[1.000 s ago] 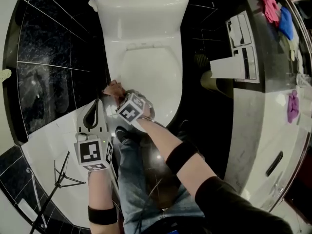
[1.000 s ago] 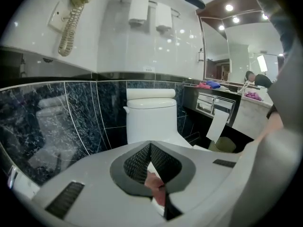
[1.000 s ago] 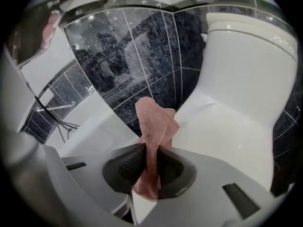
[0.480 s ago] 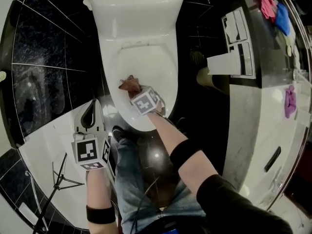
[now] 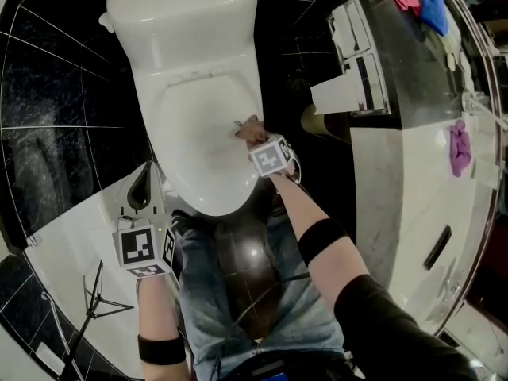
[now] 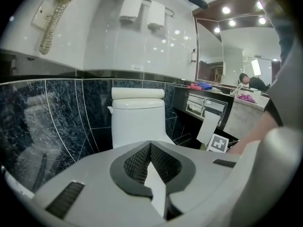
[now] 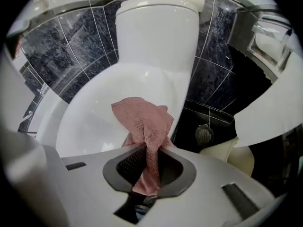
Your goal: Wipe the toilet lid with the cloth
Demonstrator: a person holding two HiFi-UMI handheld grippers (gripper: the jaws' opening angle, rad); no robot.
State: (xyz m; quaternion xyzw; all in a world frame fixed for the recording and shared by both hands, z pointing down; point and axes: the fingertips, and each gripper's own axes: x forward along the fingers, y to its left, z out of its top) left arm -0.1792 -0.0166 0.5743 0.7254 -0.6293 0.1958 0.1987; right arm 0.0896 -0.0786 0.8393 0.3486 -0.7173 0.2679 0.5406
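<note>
The white toilet has its lid (image 5: 194, 141) down, below the tank (image 5: 182, 22). My right gripper (image 5: 254, 139) points steeply down at the lid's right edge, shut on a pink cloth (image 5: 248, 127). In the right gripper view the cloth (image 7: 144, 122) is bunched between the jaws of the right gripper (image 7: 147, 167) and spreads onto the lid (image 7: 118, 103) near its right rim. My left gripper (image 5: 143, 187) hangs off the toilet's front left, over the white floor, shut and empty. The left gripper (image 6: 152, 174) faces the toilet (image 6: 137, 119) from the front.
Right of the toilet, toilet-roll holders (image 5: 357, 62) with a hanging sheet (image 5: 337, 94) sit on the black wall. The counter (image 5: 405, 173) carries pink, blue and purple cloths (image 5: 459, 145). A person's jeans-clad legs (image 5: 238, 292) stand before the bowl. A thin stand (image 5: 95, 300) lies lower left.
The right gripper has swept the cloth across the lid from its front left edge to its right side. The left gripper has stayed beside the bowl, shut.
</note>
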